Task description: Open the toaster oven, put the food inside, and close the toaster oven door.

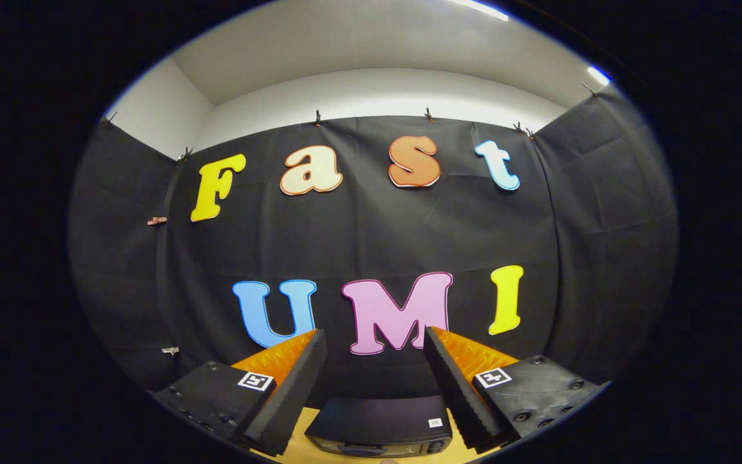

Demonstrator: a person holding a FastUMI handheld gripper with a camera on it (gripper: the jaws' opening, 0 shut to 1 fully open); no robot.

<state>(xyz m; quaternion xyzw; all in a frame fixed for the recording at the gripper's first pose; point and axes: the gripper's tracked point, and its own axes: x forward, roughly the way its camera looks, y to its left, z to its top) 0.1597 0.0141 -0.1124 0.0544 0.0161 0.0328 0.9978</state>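
Observation:
My gripper (375, 340) is held high and level, open, with a wide gap and nothing between its black-padded fingers (294, 380). Far below, between and under the fingers, I see the dark top of the toaster oven (380, 419) standing on a light wooden table (300, 444). Only the oven's top panel and the upper strip of its front show, so its door is hidden from me. The food is hidden.
The booth's black cloth wall (371, 238) stands straight ahead and wraps around both sides, with a white wall and ceiling above it. There is open air between the fingers and the cloth.

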